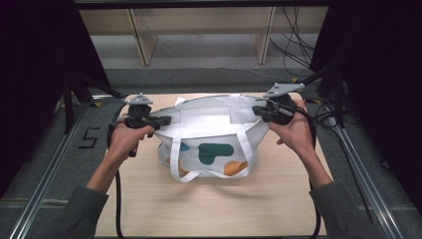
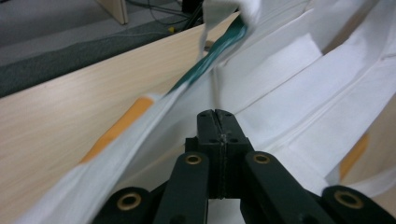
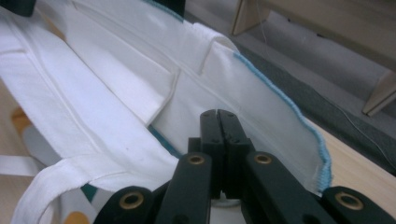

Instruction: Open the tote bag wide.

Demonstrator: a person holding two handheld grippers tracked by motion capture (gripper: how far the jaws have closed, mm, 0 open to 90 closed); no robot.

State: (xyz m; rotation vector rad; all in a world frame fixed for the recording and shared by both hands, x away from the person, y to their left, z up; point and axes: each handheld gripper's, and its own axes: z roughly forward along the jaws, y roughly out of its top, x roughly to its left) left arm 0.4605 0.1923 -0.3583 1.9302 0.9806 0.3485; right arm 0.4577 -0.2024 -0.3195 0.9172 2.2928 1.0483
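A white tote bag (image 1: 211, 130) with teal and orange patches stands upright on the middle of the wooden table (image 1: 209, 209), its mouth stretched wide. My left gripper (image 1: 163, 120) is shut on the bag's left rim, and my right gripper (image 1: 257, 110) is shut on its right rim. In the left gripper view the black jaws (image 2: 215, 115) are pressed together with white fabric (image 2: 299, 93) around them. In the right gripper view the closed gripper (image 3: 217, 115) sits against the bag's inner wall (image 3: 116, 84), beside a blue-stitched edge (image 3: 299, 121). One white handle strap (image 1: 175, 162) droops down the bag's front.
Dark mats and metal rails (image 1: 50, 164) flank the table. Wooden furniture legs (image 1: 142, 47) and loose cables (image 1: 293, 47) lie on the floor beyond the far edge. Bare tabletop stretches in front of the bag.
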